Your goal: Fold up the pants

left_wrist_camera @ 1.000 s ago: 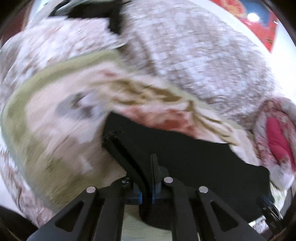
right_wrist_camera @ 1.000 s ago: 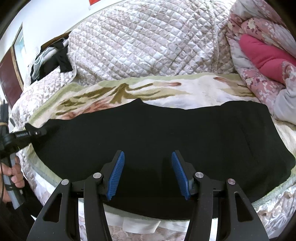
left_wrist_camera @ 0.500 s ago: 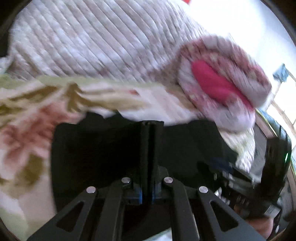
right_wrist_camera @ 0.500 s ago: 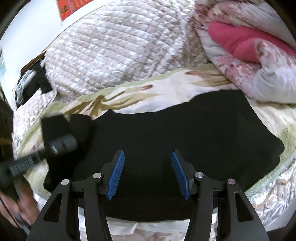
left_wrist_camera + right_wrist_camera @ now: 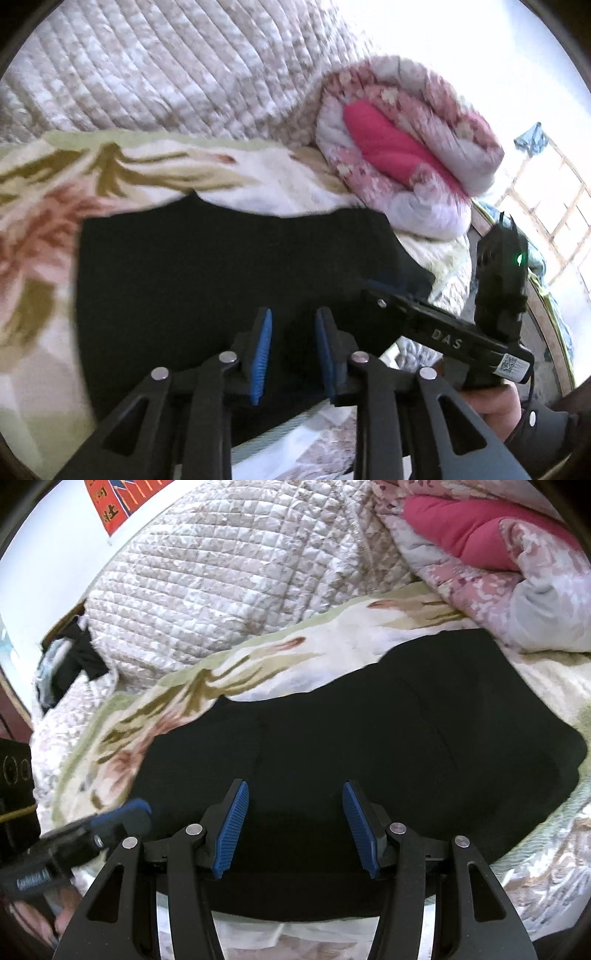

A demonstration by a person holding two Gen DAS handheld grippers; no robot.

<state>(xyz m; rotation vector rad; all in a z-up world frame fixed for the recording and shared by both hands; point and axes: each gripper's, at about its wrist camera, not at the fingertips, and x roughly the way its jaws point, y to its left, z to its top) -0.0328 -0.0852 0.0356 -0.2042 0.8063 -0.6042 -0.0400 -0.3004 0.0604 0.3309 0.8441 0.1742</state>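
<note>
Rolled quilts (image 5: pixel 498 565) are crowding the upper right; black pants (image 5: pixel 369 738) are lying folded mid-frame, long axis left-right (on a blanket (image 5: pixel 258 668)). Left gripper (image 5: pixel 291 332) has just been opening, empty; right gripper (image 5: pixel 295 816) is hovering released.

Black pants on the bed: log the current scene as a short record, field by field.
garment: black pants, lying folded and flat on the floral blanket
left hand-held gripper: over the pants, jaws just opened, nothing between the blue pads
right hand-held gripper: open over the near edge of the pants, holding nothing
behind the pants: quilted bedspread, bunched up
far right: rolled pink floral quilt, touching the pants' far corner
fold state: one fold appears laid; neither gripper grips cloth
</note>
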